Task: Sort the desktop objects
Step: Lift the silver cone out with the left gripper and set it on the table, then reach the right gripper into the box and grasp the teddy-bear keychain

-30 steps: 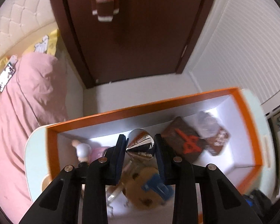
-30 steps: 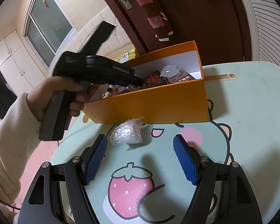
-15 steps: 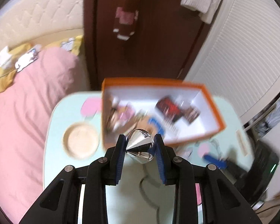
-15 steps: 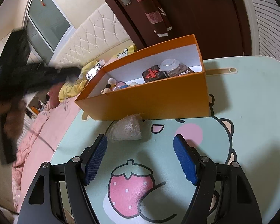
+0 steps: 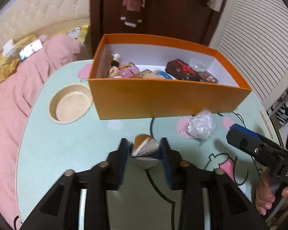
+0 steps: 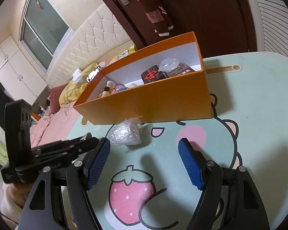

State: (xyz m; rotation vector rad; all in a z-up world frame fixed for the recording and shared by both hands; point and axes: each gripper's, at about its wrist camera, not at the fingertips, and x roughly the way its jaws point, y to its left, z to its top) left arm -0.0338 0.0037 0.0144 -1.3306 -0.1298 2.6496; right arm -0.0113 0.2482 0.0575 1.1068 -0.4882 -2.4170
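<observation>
Left tongs (image 5: 144, 150) clamped on silver cone (image 5: 145, 151) above worktop (image 5: 67, 143); right tongs (image 6: 146, 162) wide, near crumpled plastic wrap (image 6: 127, 133).

Bedroom: tufted headboard (image 6: 98, 44), pink bedding (image 5: 19, 88).

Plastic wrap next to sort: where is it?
The plastic wrap lies on the table just before the orange box, ahead of the open right gripper.
</observation>
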